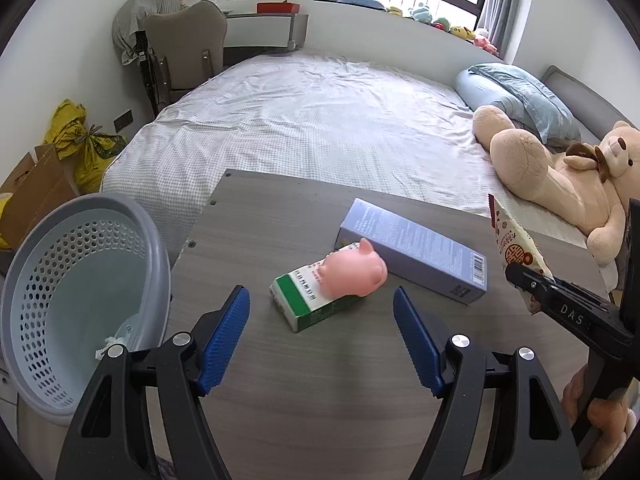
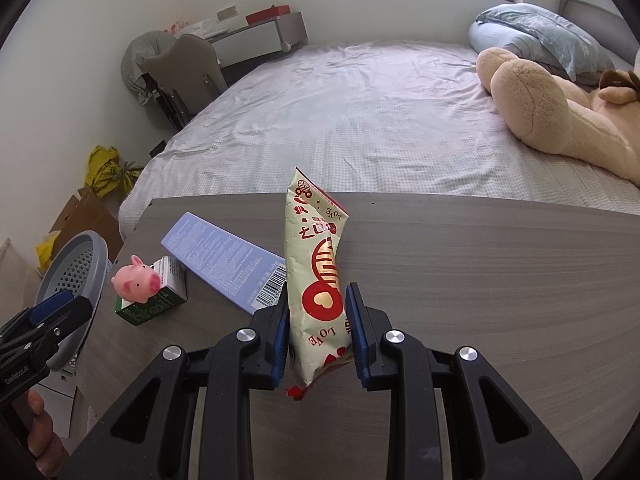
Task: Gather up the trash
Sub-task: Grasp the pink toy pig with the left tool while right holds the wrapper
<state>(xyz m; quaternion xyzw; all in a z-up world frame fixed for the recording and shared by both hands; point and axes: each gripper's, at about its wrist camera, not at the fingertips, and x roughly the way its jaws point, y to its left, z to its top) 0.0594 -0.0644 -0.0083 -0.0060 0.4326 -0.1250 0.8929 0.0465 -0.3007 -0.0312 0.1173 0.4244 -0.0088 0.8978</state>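
My right gripper (image 2: pixel 317 308) is shut on a cream and red snack wrapper (image 2: pixel 316 264) and holds it upright above the grey table (image 2: pixel 480 280); the wrapper also shows at the right of the left wrist view (image 1: pixel 514 248). My left gripper (image 1: pixel 322 308) is open and empty above the table, its jaws wide apart, just short of a green and white carton (image 1: pixel 312 300) with a pink toy pig (image 1: pixel 352 274) lying on it. A long lilac box (image 1: pixel 412 248) lies behind them. The grey-blue perforated basket (image 1: pixel 76 280) stands at the table's left edge, with white scraps at its bottom.
A bed (image 1: pixel 312 120) with a large teddy bear (image 1: pixel 560 176) and blue pillow (image 1: pixel 520 96) lies beyond the table. A chair (image 1: pixel 188 48), yellow bags (image 1: pixel 80 144) and cardboard (image 1: pixel 32 192) stand at the left by the wall.
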